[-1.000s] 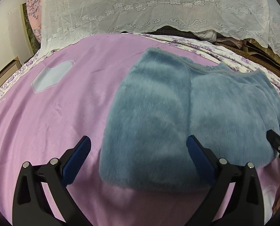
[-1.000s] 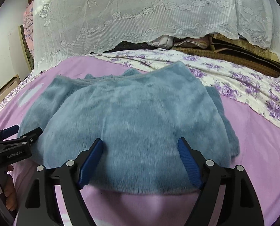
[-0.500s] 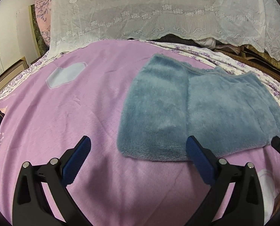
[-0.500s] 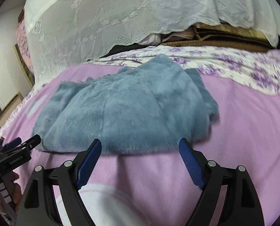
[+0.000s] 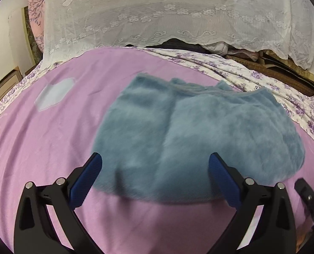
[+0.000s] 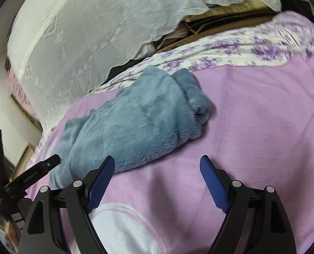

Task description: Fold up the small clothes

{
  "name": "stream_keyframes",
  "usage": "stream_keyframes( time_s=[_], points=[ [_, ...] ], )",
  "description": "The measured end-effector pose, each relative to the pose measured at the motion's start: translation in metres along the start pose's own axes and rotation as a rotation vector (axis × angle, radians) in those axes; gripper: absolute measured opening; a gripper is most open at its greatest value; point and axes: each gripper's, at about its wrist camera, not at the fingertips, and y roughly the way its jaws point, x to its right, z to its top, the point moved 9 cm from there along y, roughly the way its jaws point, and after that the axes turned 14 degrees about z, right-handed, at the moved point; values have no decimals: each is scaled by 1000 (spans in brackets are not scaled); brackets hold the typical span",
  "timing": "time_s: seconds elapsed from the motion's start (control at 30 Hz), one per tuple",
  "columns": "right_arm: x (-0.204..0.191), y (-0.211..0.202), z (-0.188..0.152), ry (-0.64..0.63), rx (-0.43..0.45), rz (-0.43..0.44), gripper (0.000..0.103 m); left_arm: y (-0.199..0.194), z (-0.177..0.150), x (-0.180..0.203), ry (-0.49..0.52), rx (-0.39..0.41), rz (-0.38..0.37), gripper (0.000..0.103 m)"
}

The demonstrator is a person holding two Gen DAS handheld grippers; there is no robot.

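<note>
A fluffy grey-blue garment [image 5: 199, 139] lies folded on the pink blanket [image 5: 51, 148]. My left gripper [image 5: 154, 158] hovers open just above its near edge, with nothing pinched between the blue pads. In the right wrist view the garment [image 6: 140, 122] sits up and to the left, its right end bunched into a thick roll. My right gripper [image 6: 157, 160] is over bare blanket beside it, tilted; its jaws are wide and closing a little with nothing between them. Each gripper shows in the other's view: the right gripper [image 5: 309, 192] and the left gripper [image 6: 40, 169].
A white lace cover [image 5: 178, 21] drapes over stacked bedding at the back. A purple-flowered sheet [image 5: 283, 97] borders the blanket behind and to the right of the garment. A pale patch [image 5: 55, 93] marks the blanket at the left.
The left gripper drew back from the garment, then swung right so the garment sits centred. The right gripper backed off to the right and rolled, tilting its view. Both stayed empty.
</note>
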Motion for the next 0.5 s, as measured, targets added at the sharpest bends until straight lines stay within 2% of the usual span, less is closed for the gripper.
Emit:
stream_keyframes(
  time_s=[0.1,0.23,0.43,0.5],
  points=[
    [13,3,3,76,5,14,75,14,-1,15,3,-27,20,99],
    [22,12,8,123,12,8,74,36,-15,23,23,-61,23,99],
    [30,35,26,153,32,-27,75,36,-18,25,31,-33,31,99],
    [32,47,35,159,36,-42,70,36,-18,24,26,-35,24,99]
  ],
)
